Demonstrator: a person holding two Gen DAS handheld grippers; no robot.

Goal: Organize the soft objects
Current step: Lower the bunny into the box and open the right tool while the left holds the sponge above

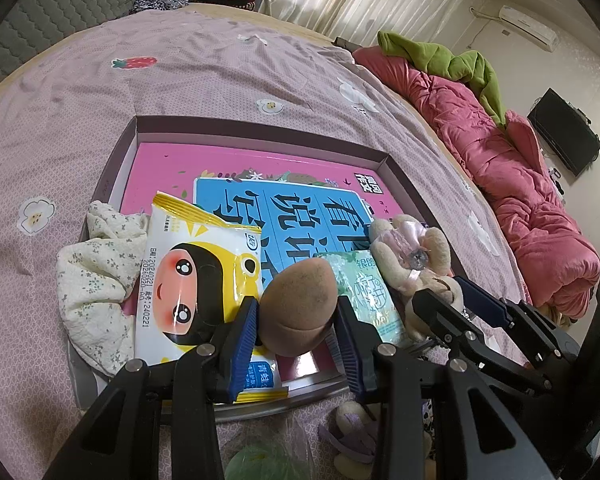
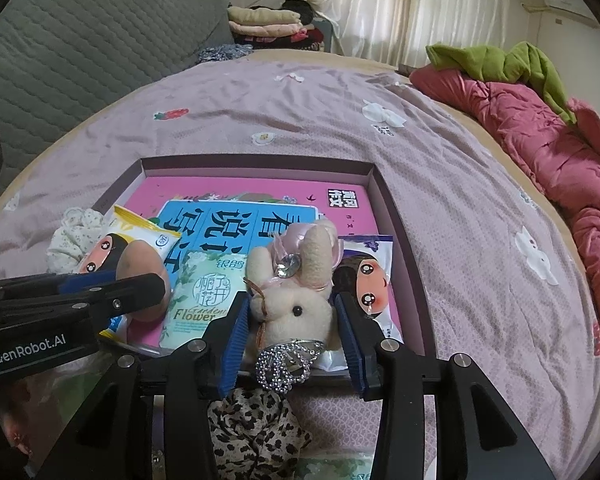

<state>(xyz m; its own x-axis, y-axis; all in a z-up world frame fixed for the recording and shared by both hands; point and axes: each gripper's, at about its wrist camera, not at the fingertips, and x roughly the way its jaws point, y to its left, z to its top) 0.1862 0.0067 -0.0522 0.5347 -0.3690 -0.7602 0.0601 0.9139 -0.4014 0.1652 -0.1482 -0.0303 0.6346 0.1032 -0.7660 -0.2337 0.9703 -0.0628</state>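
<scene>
A shallow purple box lies on the bed with a pink book in it. My left gripper is shut on a brown egg-shaped sponge just above the box's near edge. A yellow wipes packet, a floral cloth and a green tissue pack lie beside it. My right gripper holds a cream plush bunny with both blue pads touching its sides.
A purple wipes packet lies in the box at the right. A leopard-print cloth and a green bag lie in front of the box. A pink quilt runs along the bed's right side, and folded clothes are stacked beyond.
</scene>
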